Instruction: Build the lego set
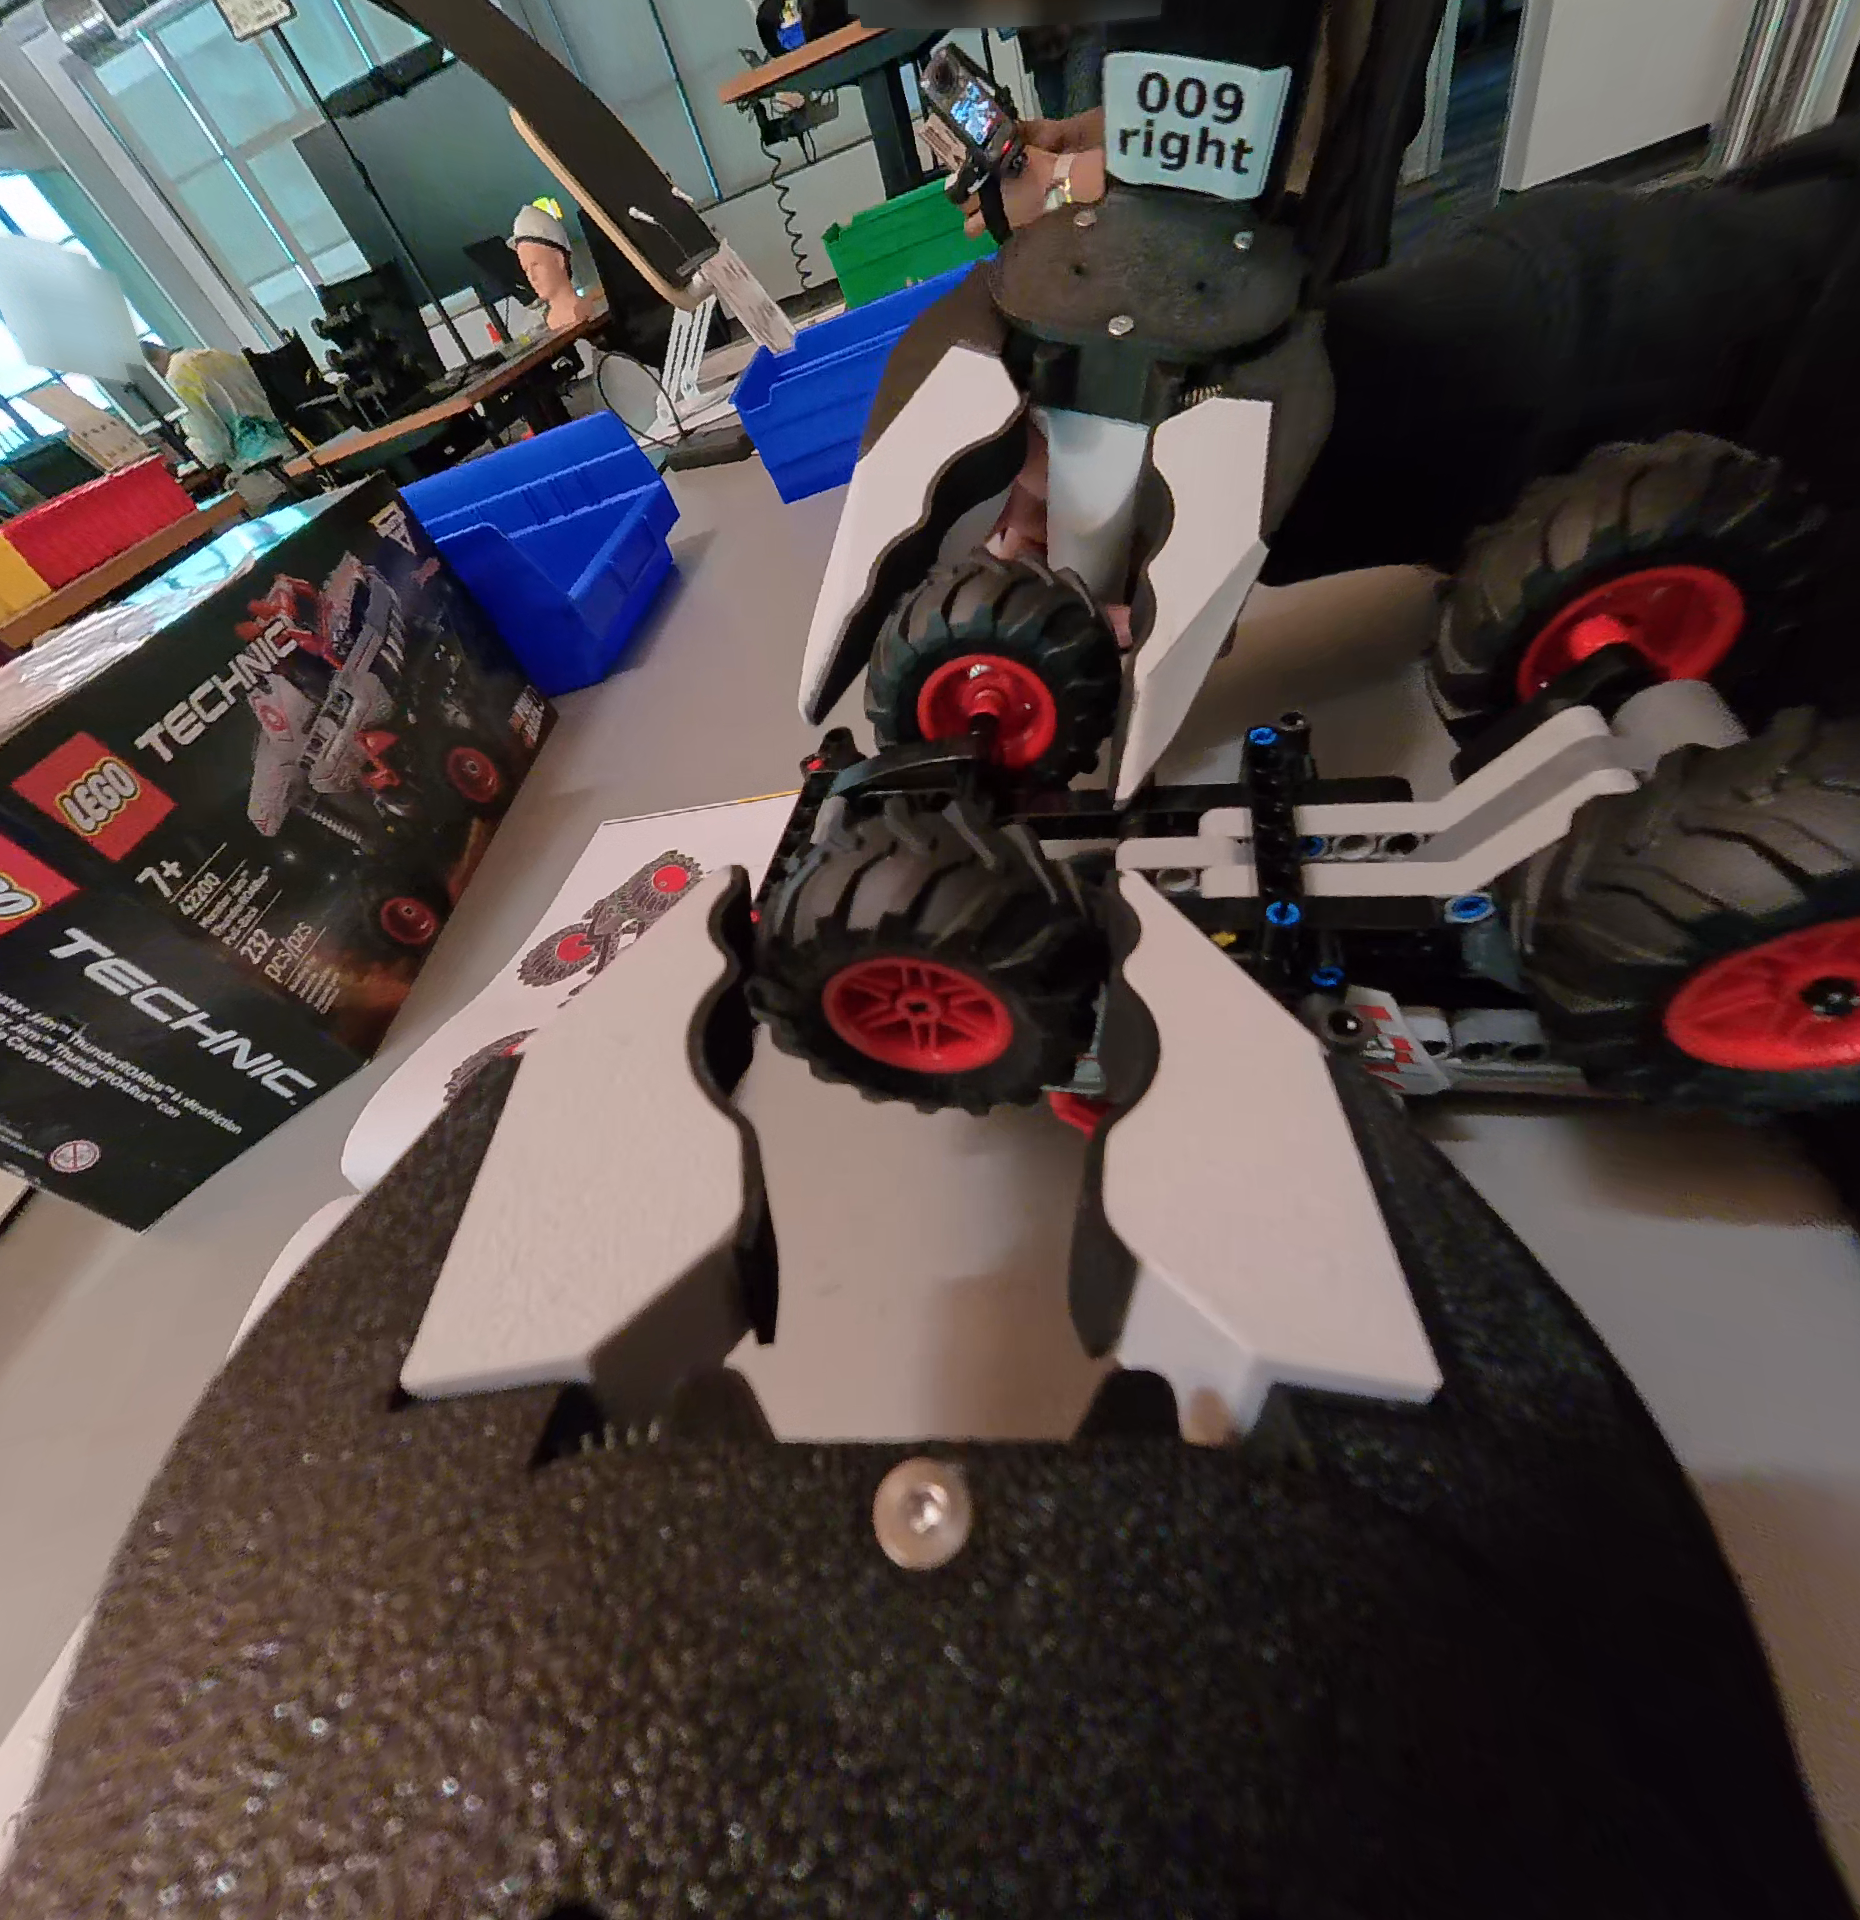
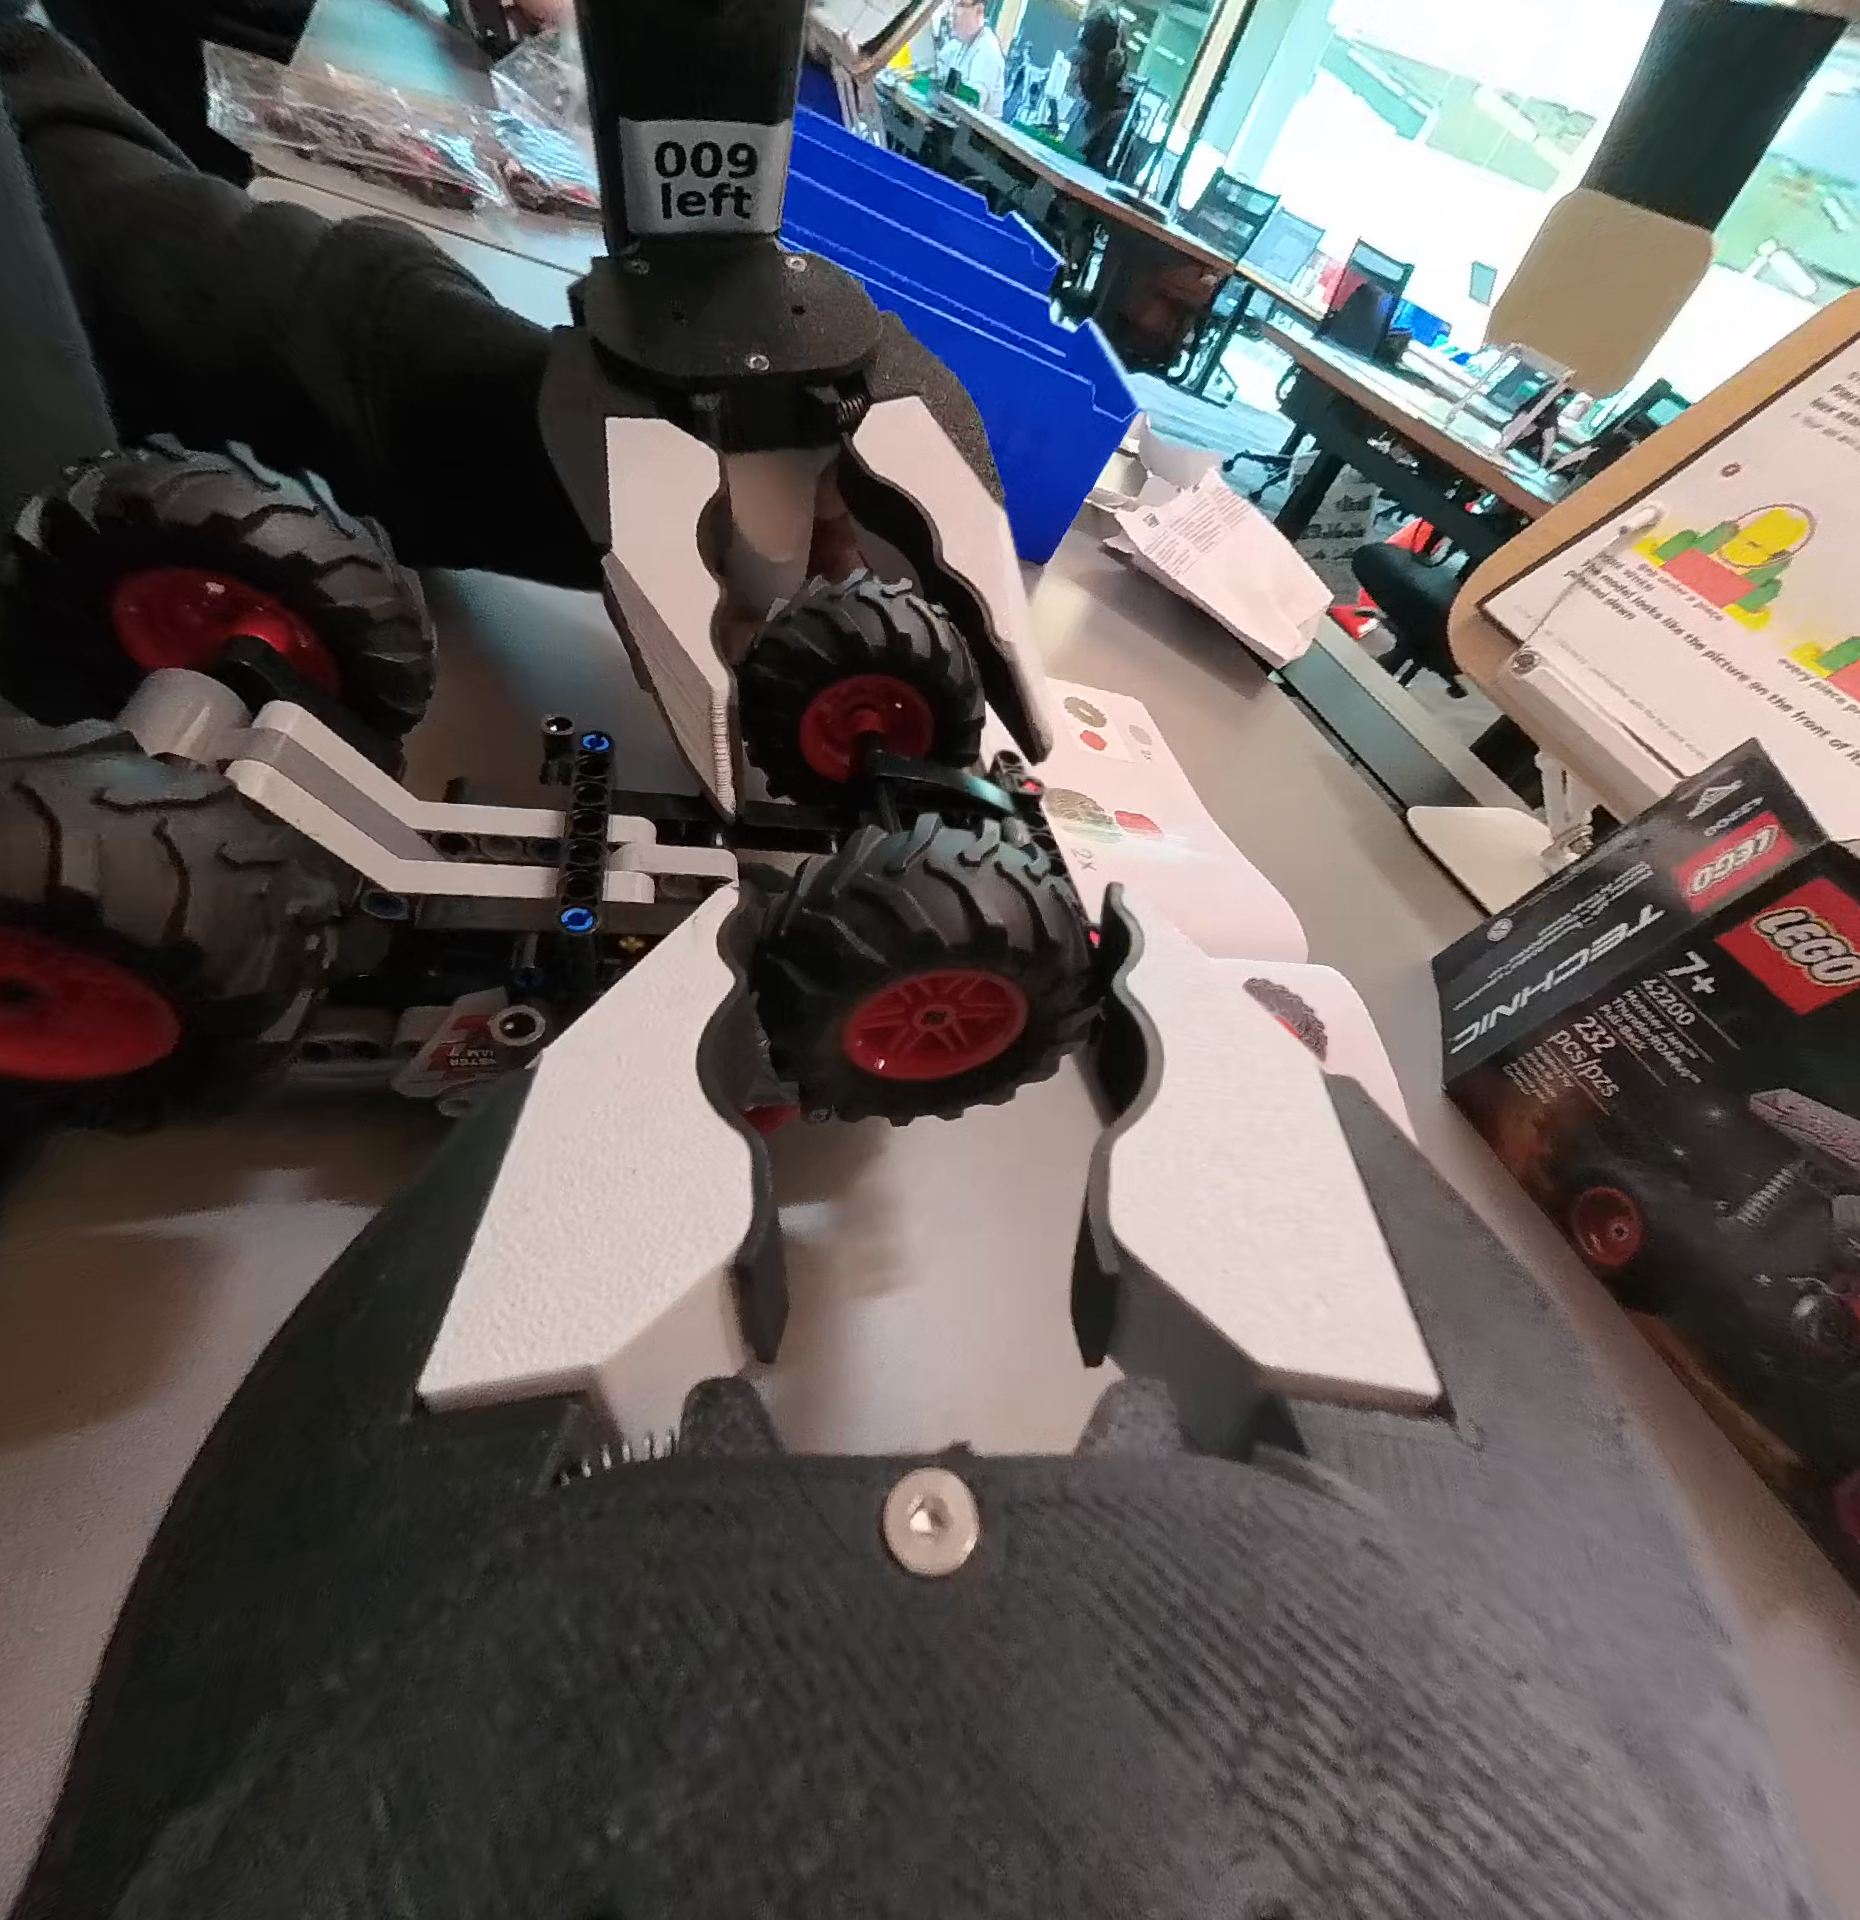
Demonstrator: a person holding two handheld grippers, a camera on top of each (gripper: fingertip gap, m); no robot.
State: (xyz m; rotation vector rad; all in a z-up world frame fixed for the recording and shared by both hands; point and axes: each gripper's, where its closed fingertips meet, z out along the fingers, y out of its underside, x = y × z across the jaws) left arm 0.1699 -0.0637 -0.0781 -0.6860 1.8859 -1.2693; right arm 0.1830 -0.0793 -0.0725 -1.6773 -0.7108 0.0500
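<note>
A partly built Lego truck chassis (image 1: 1321,842), black and white beams, lies on the grey table. It has two big rear wheels (image 1: 1757,935) and two smaller front wheels, all black tyres on red hubs. My left gripper (image 1: 926,914) is shut on the near front wheel (image 1: 921,987). The right gripper (image 1: 978,717) faces it from across and clasps the far front wheel (image 1: 993,665). In the right wrist view my right gripper (image 2: 921,925) is shut on its near front wheel (image 2: 926,997), and the left gripper (image 2: 884,769) holds the wheel behind (image 2: 864,686).
The Lego box (image 1: 209,831) stands left of the chassis and shows in the right wrist view (image 2: 1684,987). An instruction booklet (image 1: 635,894) lies under the front wheels. Blue bins (image 1: 562,540) stand behind. A board with a sheet (image 2: 1684,582) stands at the right. A person's dark sleeve (image 1: 1580,364) reaches over the chassis. The tips of both grippers are at nearly the same place.
</note>
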